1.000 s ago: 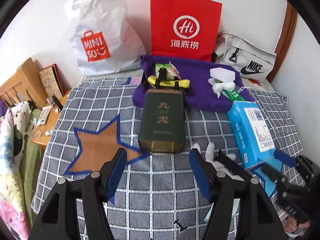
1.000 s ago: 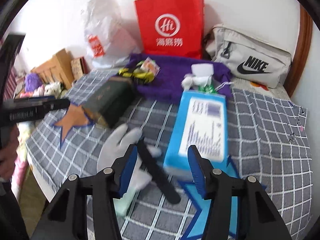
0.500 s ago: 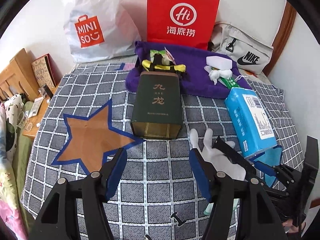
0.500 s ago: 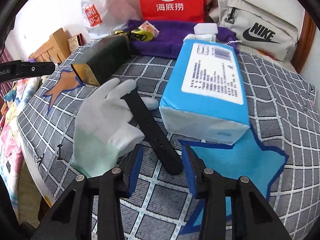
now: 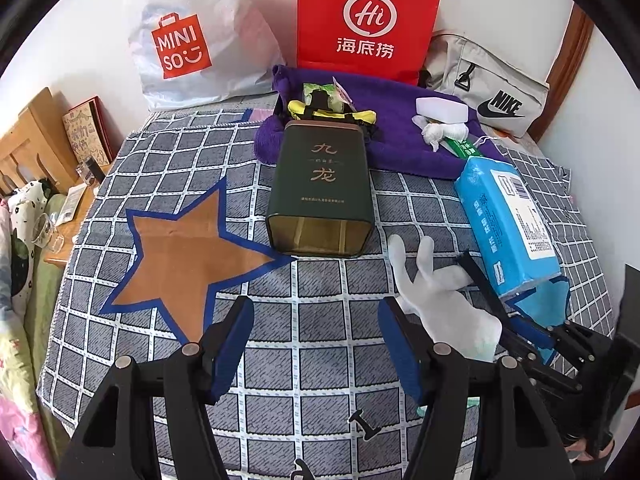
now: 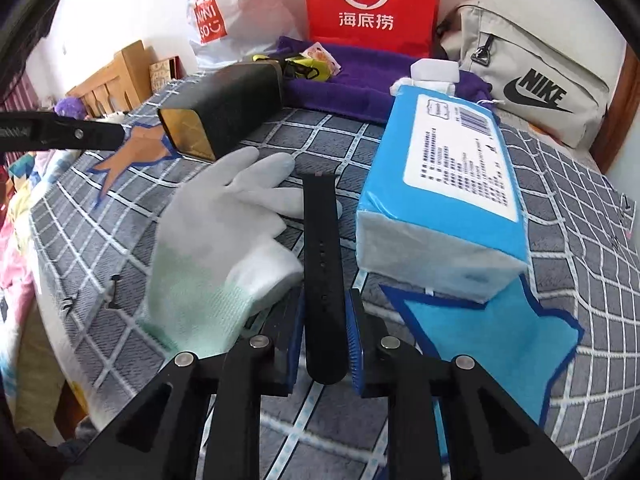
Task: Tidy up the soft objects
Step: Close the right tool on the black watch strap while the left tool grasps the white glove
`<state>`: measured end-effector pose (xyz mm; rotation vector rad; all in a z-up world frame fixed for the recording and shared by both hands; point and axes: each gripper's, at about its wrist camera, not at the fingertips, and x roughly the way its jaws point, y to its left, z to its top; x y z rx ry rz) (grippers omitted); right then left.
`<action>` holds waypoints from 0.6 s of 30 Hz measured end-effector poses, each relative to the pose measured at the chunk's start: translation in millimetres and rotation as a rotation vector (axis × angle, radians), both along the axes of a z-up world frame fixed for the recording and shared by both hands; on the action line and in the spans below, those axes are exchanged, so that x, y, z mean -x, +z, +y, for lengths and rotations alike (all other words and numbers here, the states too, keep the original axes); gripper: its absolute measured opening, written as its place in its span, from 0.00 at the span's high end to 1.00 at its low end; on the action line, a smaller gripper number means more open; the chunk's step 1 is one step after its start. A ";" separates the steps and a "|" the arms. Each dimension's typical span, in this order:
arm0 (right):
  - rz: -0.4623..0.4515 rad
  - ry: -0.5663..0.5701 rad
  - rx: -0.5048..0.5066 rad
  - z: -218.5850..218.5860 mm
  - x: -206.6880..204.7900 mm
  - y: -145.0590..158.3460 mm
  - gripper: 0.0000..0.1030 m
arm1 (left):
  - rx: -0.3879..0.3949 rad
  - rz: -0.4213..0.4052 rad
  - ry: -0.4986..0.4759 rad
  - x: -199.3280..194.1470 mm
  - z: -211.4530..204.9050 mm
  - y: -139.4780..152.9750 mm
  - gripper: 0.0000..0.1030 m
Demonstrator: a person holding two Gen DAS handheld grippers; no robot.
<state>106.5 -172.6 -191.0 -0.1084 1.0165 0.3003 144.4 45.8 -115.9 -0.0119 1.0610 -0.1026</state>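
Now right gripper (image 6: 325,336) fingers narrowed onto black strap (image 6: 322,248) beside glove (image 6: 216,248); left gripper (image 5: 316,344) fingers stay wide

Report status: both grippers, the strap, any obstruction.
Left gripper open, idle. Right gripper closed around black strap. White glove under strap; tissue pack close right.

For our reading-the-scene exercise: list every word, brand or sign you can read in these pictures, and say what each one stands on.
"MINI SO": white plastic bag.
"Hi" and "海底捞": red paper bag.
"NIKE" with swoosh: grey bag.
"九龙": green tin; the small lines under it are too small to read.
Blue tissue pack: label print and barcode too small to read.
Green packet: unreadable.
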 end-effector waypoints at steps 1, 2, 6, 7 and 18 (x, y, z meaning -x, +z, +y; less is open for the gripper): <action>0.000 -0.002 -0.006 -1.9 3.5 3.0 0.81 | 0.001 -0.001 0.002 1.7 0.6 1.0 0.39; 0.004 -0.004 -0.027 -5.4 10.4 7.1 0.81 | 0.002 -0.003 0.004 4.7 1.2 2.5 0.39; 0.013 -0.019 -0.054 -14.7 31.8 15.7 0.80 | 0.014 -0.015 0.007 13.6 2.6 6.6 0.39; 0.013 -0.028 -0.044 -16.7 36.4 16.4 0.80 | 0.017 -0.016 0.008 15.4 2.4 7.0 0.39; 0.069 -0.040 -0.038 -30.6 51.2 -8.2 0.58 | 0.014 -0.009 -0.032 26.0 -11.8 3.9 0.39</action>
